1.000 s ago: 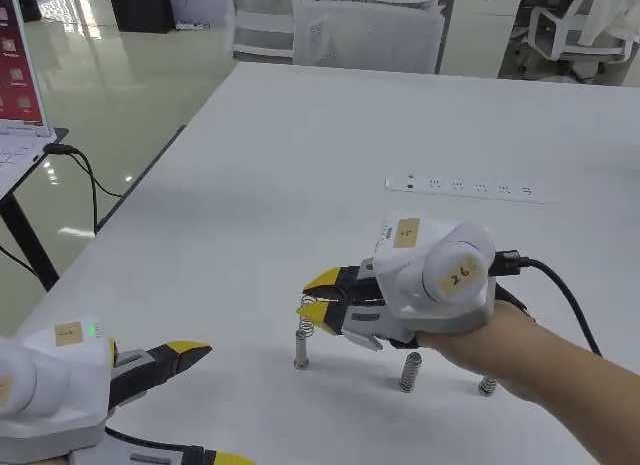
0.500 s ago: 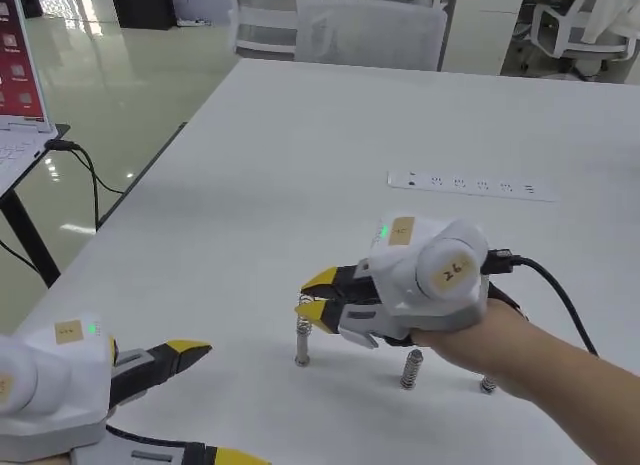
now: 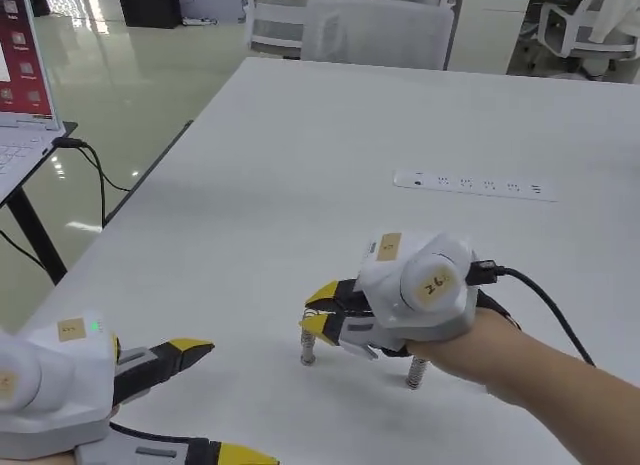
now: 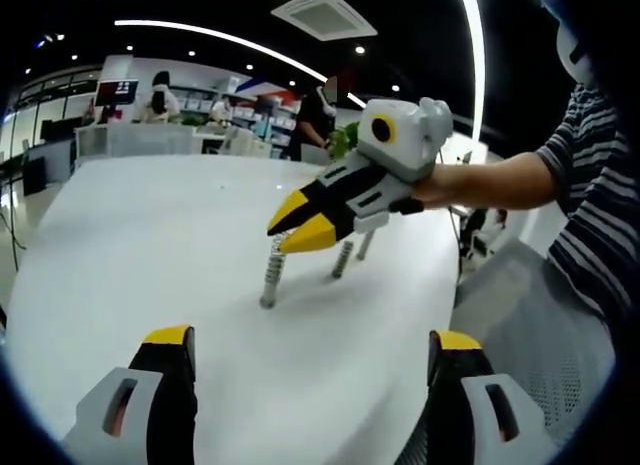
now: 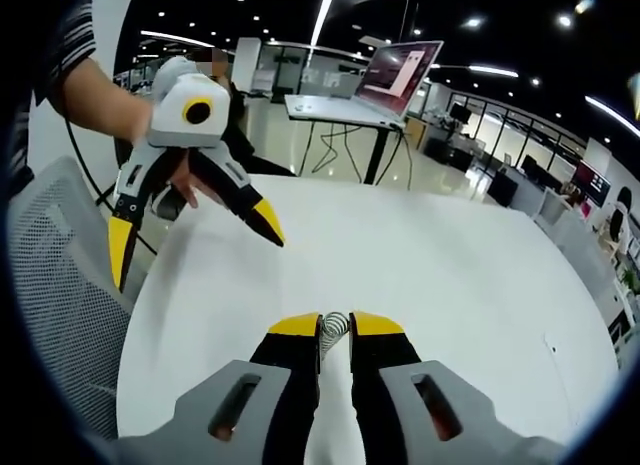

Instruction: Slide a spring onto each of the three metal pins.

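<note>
Right gripper [image 3: 318,311] narrow, yellow tips pinching spring [image 5: 334,333] directly above near pin [image 3: 308,353] on white table [image 3: 300,185]. In left gripper view, coil looks partly threaded down pin. Neighbouring pin [image 3: 415,373] already wears spring. Left gripper [image 3: 222,400] wide, empty, well apart. Step: seating spring. Next: push straight down pin axis, then release.

Bright, even ceiling light — soft shadows, fisheye edges warped.

White worktop [image 3: 300,185] w/ a power strip [image 3: 474,185] lying flat far right, open laptop [image 3: 20,75] on side desk left, chair [image 3: 375,30] behind.
</note>
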A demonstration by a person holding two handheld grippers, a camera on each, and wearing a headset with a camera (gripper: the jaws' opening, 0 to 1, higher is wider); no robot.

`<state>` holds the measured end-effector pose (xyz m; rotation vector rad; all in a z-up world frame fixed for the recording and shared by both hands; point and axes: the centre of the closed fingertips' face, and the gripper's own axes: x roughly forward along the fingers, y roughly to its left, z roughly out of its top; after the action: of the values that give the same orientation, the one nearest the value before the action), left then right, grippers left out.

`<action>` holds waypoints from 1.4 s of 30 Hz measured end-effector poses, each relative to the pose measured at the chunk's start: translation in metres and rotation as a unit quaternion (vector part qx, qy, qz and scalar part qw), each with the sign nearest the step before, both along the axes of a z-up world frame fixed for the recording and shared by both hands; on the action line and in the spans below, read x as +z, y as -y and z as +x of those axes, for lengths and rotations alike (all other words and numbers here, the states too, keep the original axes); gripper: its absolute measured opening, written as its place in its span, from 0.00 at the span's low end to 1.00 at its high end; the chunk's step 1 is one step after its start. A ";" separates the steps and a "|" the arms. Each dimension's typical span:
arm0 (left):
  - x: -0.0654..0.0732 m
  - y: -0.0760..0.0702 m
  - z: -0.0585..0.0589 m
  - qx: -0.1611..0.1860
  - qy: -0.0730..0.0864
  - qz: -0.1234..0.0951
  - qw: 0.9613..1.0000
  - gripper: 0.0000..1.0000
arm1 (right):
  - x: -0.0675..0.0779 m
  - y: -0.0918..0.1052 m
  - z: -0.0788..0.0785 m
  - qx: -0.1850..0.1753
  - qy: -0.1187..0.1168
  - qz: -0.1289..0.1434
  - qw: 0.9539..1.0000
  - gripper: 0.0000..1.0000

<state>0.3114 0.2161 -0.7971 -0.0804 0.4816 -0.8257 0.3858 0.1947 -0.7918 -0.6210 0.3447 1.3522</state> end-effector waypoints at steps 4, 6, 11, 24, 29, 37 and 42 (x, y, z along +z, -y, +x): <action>0.000 0.000 -0.001 0.000 -0.001 0.001 1.000 0.93 | -0.012 0.000 -0.004 0.001 -0.008 -0.019 1.000 0.08; -0.001 0.001 -0.002 -0.001 -0.002 0.001 1.000 0.93 | -0.018 0.001 -0.006 0.007 -0.004 -0.029 1.000 0.08; 0.000 0.003 -0.002 -0.001 -0.001 -0.002 1.000 0.93 | -0.030 0.003 -0.012 0.014 -0.003 -0.049 0.999 0.08; 0.009 0.006 0.006 -0.003 0.009 0.001 1.000 0.93 | -0.019 0.005 -0.012 -0.001 -0.009 -0.030 1.000 0.14; 0.014 0.011 0.010 -0.006 0.013 0.002 1.000 0.92 | -0.006 0.012 -0.013 -0.015 -0.012 -0.006 1.000 0.19; 0.020 0.020 0.017 -0.009 0.019 0.003 1.000 0.91 | 0.012 0.027 -0.016 -0.033 -0.020 0.026 0.999 0.19; 0.025 0.027 0.021 -0.014 0.024 0.006 1.000 0.93 | 0.018 0.036 -0.021 -0.042 -0.028 0.043 0.998 0.20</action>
<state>0.3320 0.1896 -0.7723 -0.0437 0.4437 -0.8506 0.3645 0.1588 -0.7743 -0.4926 0.3515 1.2975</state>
